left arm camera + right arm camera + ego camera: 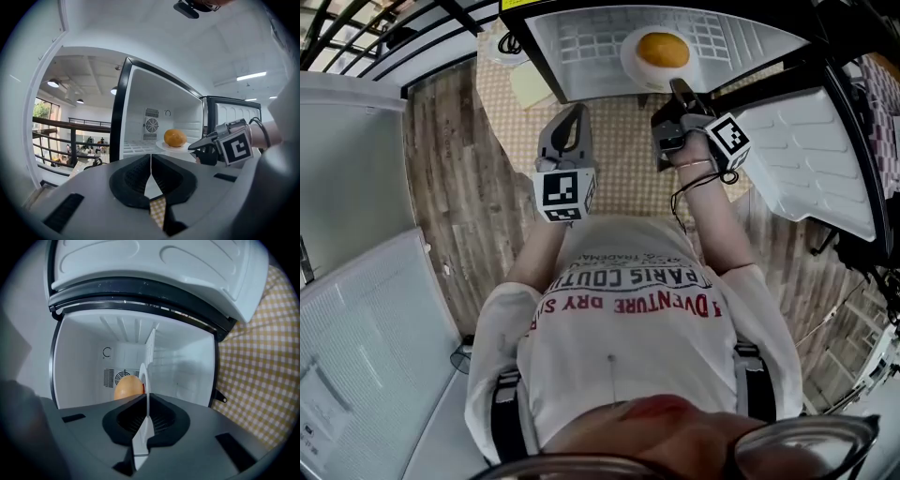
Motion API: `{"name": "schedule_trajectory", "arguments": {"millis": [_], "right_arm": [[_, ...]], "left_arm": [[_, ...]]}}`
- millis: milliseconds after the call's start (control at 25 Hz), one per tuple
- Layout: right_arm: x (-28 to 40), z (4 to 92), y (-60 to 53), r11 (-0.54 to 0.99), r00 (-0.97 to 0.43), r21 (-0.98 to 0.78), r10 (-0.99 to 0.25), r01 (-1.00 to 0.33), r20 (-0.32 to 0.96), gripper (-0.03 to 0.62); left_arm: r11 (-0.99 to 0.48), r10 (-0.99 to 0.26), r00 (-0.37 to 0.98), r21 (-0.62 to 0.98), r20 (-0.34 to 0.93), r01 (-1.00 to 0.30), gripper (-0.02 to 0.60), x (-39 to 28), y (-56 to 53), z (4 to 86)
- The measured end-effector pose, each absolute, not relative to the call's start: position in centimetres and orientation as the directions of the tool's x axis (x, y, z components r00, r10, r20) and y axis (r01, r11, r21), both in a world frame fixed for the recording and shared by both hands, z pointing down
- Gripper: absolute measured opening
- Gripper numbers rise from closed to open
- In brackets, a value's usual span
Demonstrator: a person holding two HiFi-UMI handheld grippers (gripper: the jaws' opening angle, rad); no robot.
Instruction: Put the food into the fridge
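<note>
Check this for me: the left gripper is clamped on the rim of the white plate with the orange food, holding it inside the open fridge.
Wrong gripper. The right gripper is the one clamped on the rim of the white plate with the orange food, holding it inside the open fridge. The right gripper view shows the rim between its jaws. The left gripper is shut with nothing in it.

On the white shirt [628, 309], upside down: "PARIS COUTU", "DVENTURE DRY S"
</note>
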State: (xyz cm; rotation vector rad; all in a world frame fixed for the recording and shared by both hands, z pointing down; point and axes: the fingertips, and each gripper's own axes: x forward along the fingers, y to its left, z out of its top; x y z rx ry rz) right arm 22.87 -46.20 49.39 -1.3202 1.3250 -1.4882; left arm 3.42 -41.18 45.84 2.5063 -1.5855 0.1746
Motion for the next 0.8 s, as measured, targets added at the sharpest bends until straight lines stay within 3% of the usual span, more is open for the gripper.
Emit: {"name": "schedule_trajectory", "arguments": {"millis": [800], "right_arm": [[22.3,49.5,-52.1,-0.267,-0.179,-0.964,-0.947,-0.013,0.265,0.032]], "left_arm": [[-0.388,-0.883,0.4,0.099,0.243,-0.916,0.028,5.0,-43.2,48.1]]}}
